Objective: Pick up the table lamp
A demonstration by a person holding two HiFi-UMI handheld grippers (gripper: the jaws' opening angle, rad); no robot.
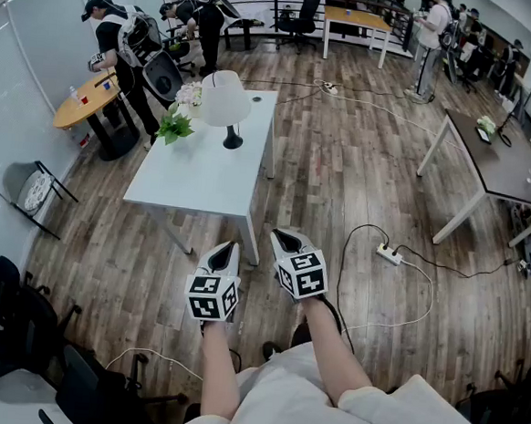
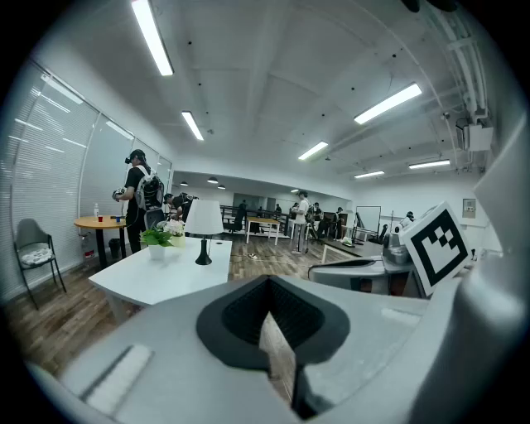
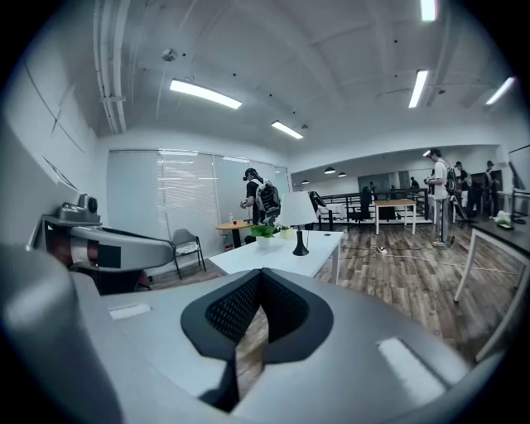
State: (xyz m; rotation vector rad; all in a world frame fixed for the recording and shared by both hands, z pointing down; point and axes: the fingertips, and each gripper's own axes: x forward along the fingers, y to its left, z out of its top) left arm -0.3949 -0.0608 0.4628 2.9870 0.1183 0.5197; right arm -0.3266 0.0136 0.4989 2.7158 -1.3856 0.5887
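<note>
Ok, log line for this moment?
phase: pre-grasp | table lamp: upright on white table, untouched | left gripper: jaws shut, empty | right gripper: jaws shut, empty

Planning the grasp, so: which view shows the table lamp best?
The head view: the table lamp stands whole, from above, on the white table beside the potted plants. Both gripper views show it side-on, smaller and far off.

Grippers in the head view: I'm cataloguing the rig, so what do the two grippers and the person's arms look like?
Both the left gripper and right gripper are pale grey tapering shells with black dimple-textured pads. Each carries a white cube printed with black square markers. The person wears a white short-sleeved top.
</note>
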